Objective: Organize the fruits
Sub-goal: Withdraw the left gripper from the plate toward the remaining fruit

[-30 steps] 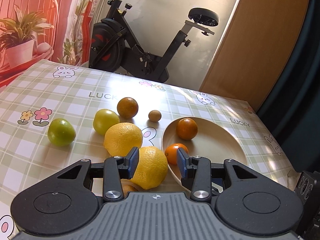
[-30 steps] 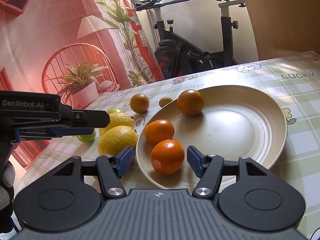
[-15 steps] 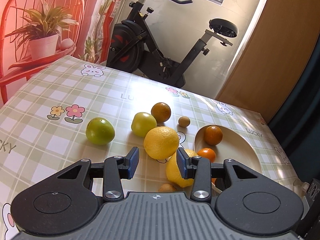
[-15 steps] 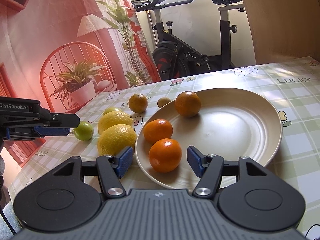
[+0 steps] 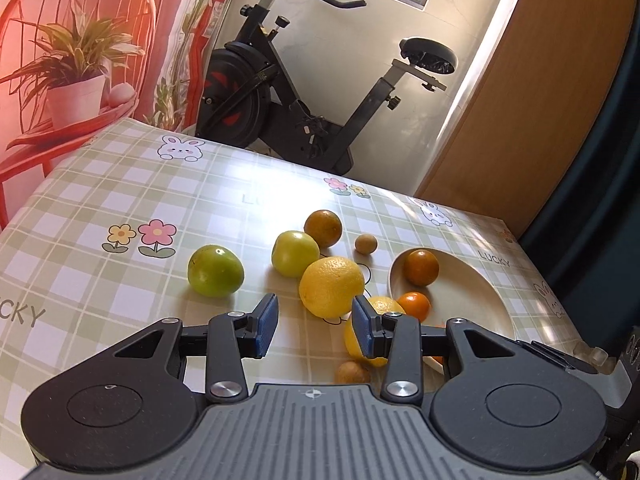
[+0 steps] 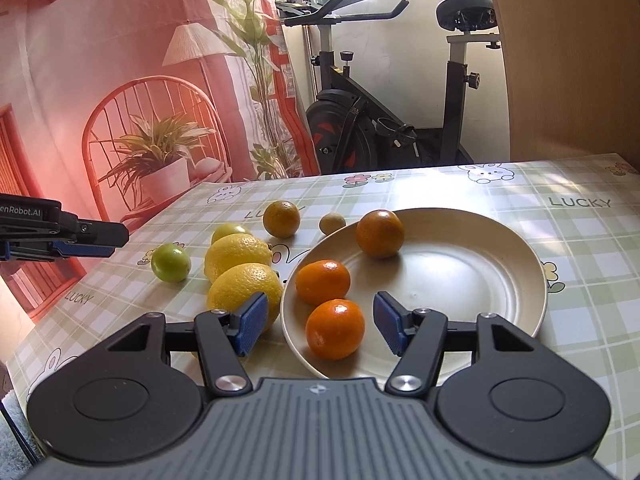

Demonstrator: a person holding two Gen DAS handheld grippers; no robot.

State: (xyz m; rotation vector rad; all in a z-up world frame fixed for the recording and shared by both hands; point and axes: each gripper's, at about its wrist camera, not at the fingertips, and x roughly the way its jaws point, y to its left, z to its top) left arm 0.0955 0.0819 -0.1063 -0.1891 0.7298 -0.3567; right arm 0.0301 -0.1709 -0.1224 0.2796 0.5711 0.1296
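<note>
Three glossy round oranges (image 6: 335, 329) lay in the smooth, shallow beige plate (image 6: 500, 280) on the checked green tablecloth (image 5: 100, 200). Just left of the plate sat two dimpled yellow lemons (image 6: 245, 292), with two green fruits (image 5: 215, 270) and a dull orange (image 5: 322, 228) beyond. The right gripper (image 6: 318, 326) hung tilted over the nearest orange, jaws apart and empty. The left gripper (image 5: 315, 326) pointed down at bare cloth, jaws apart, holding nothing. An exercise bike (image 5: 304, 92) stood behind.
</note>
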